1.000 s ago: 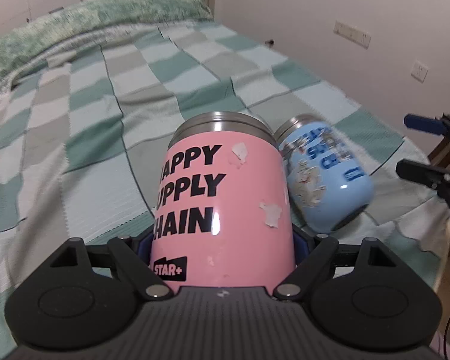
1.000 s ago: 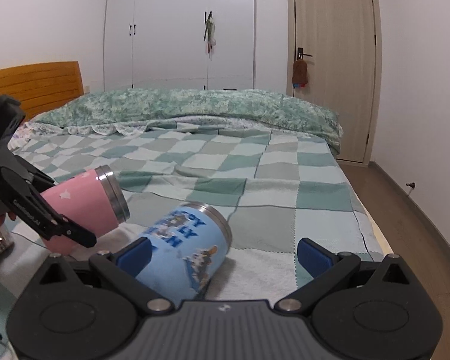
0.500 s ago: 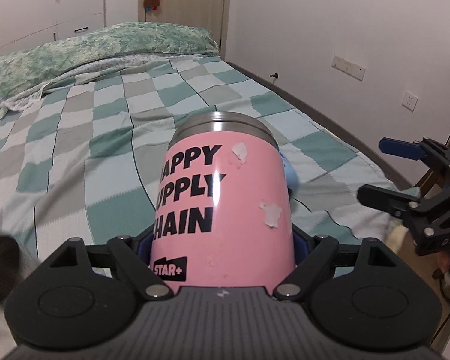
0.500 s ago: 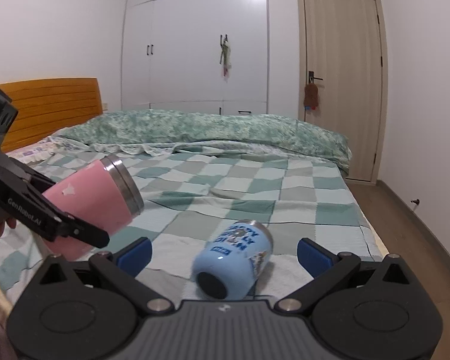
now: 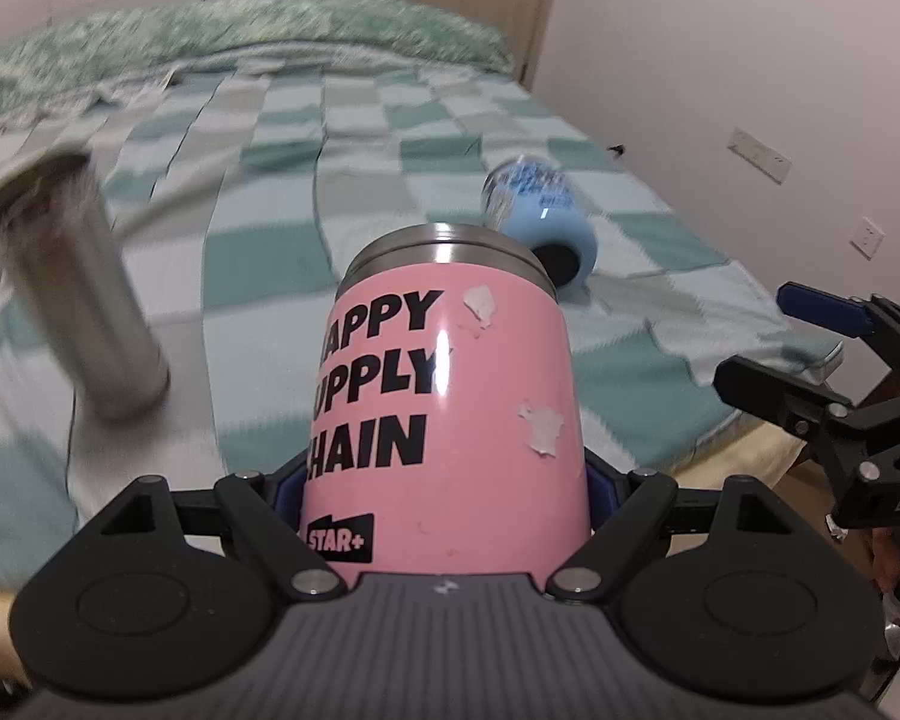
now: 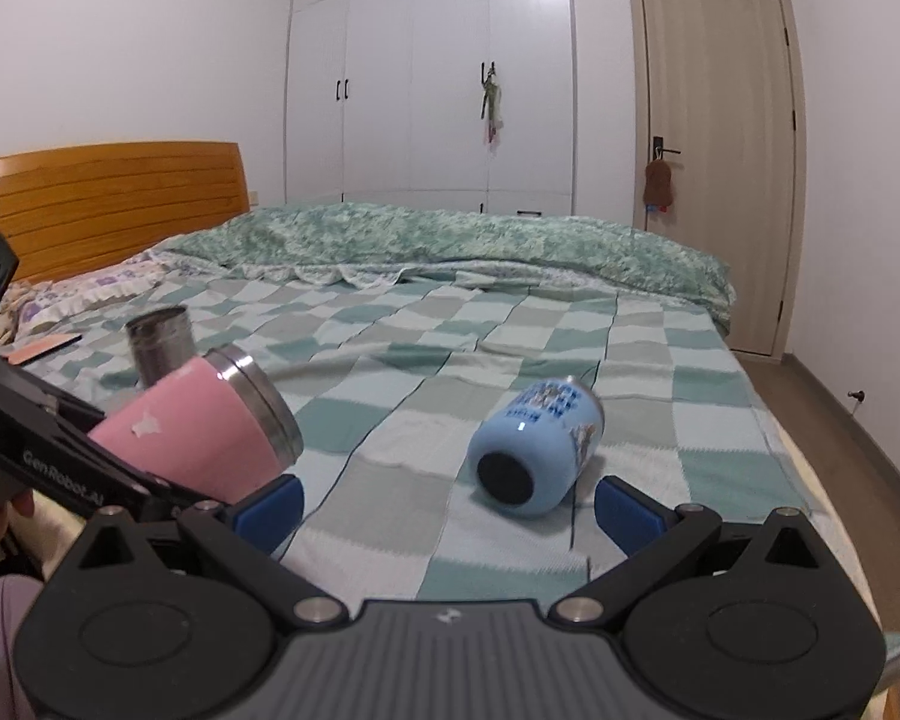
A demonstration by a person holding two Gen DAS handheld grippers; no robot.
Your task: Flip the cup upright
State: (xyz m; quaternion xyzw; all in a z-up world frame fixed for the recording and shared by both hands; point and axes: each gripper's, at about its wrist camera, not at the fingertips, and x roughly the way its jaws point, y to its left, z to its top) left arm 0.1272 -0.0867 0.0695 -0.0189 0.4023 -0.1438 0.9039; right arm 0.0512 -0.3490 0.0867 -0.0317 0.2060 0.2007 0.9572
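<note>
My left gripper [image 5: 447, 480] is shut on a pink cup [image 5: 444, 396] with black lettering and a steel rim. It holds the cup tilted above the bed; the cup also shows at the left of the right wrist view [image 6: 204, 426]. A blue cup [image 6: 537, 447] lies on its side on the checked blanket, its black base towards me; in the left wrist view [image 5: 537, 210] it lies beyond the pink cup. My right gripper [image 6: 447, 495] is open and empty, just short of the blue cup, and also shows in the left wrist view [image 5: 810, 354].
A steel cup [image 6: 159, 345] stands upright on the bed at the left, blurred in the left wrist view [image 5: 75, 288]. The checked blanket [image 6: 510, 336] covers the bed, with a green quilt [image 6: 450, 240] at the far side. The bed edge and floor [image 6: 840, 420] are at the right.
My left gripper has lifted and swung the pink cup, bringing the steel cup into view. My right gripper has drawn back from the blue cup, which now lies farther off.
</note>
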